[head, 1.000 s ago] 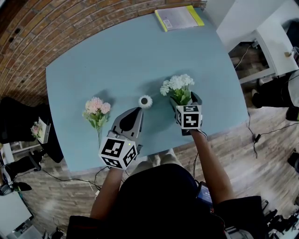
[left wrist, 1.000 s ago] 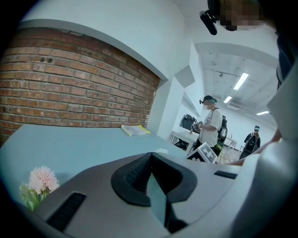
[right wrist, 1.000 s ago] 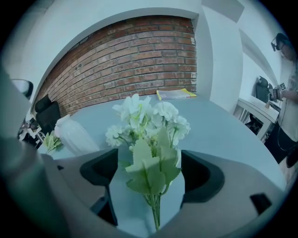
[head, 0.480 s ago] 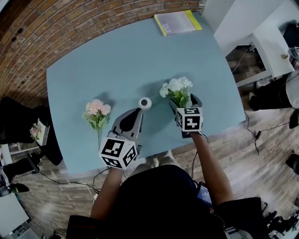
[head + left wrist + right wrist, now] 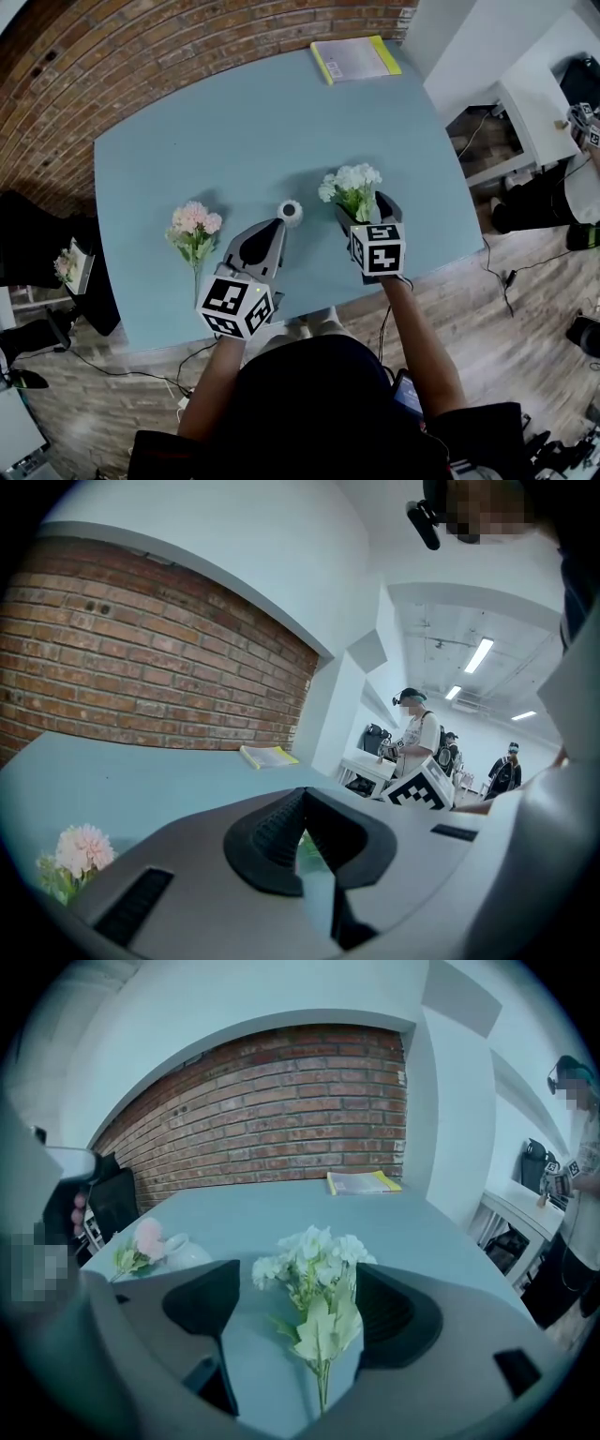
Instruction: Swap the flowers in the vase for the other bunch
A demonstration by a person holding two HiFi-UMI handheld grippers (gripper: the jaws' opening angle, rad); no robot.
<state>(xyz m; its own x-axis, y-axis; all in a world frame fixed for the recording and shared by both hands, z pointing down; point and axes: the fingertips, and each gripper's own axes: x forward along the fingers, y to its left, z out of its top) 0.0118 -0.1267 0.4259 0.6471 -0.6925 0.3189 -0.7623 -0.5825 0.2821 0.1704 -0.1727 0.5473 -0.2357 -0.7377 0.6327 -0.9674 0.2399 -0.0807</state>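
The white bunch (image 5: 351, 186) looks like artificial flowers: light, with soft heads and leaves that would crush or snag and one thin, stiffer stem. That bare stem below the leaves is probably the best place to grip it. It sits between the wide-apart jaws of the right gripper (image 5: 367, 208), and neither pad presses on it, so nothing is gripped. The left gripper (image 5: 277, 225) is closed on nothing, just short of the small white vase (image 5: 290, 208). The vase looks light enough to tip and appears to hold nothing. The pink bunch (image 5: 194, 221) lies flat on the table (image 5: 234, 122) to the vase's left. The table is smooth, pale blue and mostly bare, with a yellow-edged booklet (image 5: 354, 59) at its far edge. Behind it is a brick wall (image 5: 141, 47); the floor (image 5: 525, 309) is wood with loose cables.
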